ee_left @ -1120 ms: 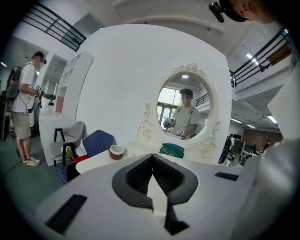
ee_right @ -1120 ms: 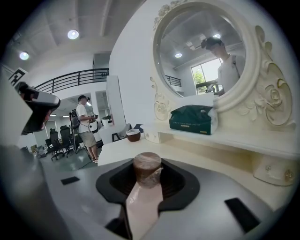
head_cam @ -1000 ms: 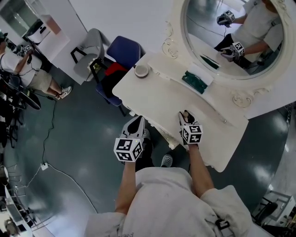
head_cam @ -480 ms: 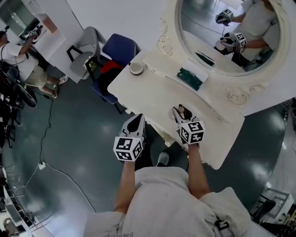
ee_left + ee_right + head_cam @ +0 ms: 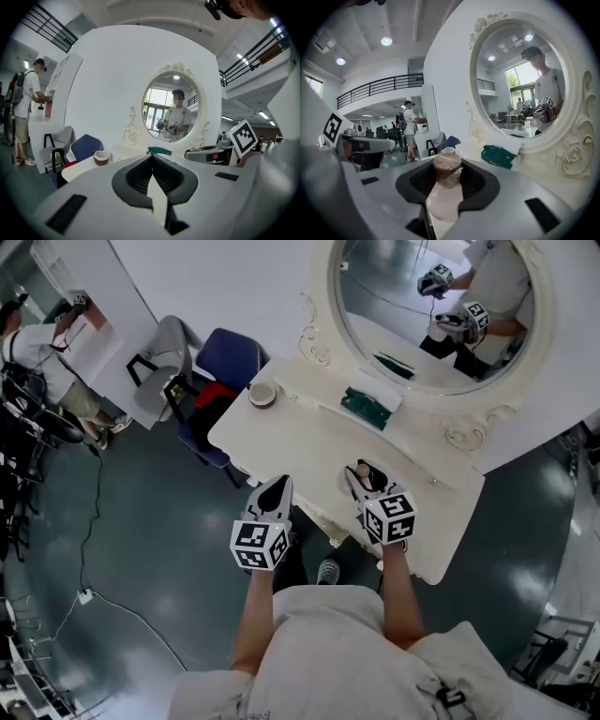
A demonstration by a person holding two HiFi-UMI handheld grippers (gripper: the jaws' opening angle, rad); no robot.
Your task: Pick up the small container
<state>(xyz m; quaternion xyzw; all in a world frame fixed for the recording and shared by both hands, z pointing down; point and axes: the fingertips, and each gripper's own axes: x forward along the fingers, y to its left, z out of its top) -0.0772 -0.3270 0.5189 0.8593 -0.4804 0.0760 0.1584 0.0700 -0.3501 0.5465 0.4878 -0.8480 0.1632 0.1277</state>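
Observation:
The small container (image 5: 446,178) is a pale pink bottle with a brown cap. My right gripper (image 5: 447,183) is shut on it, with the cap sticking out past the jaws. From the head view, that right gripper (image 5: 362,476) hovers over the near part of the white vanity table (image 5: 300,442), with the container (image 5: 361,470) at its tip. My left gripper (image 5: 275,491) hangs just off the table's near edge, to the left. Its jaws meet with nothing between them, as the left gripper (image 5: 151,180) shows in its own view.
A coconut-shell bowl (image 5: 262,394) stands on the table's left end and a green packet (image 5: 366,408) lies below the round mirror (image 5: 431,306). A blue chair (image 5: 225,357) and a grey chair (image 5: 159,348) stand left of the table. A person (image 5: 37,343) stands far left.
The head view has swung, so the table and mirror sit further left in the picture. Both grippers keep their places over the table's near edge, and the right one still holds the container.

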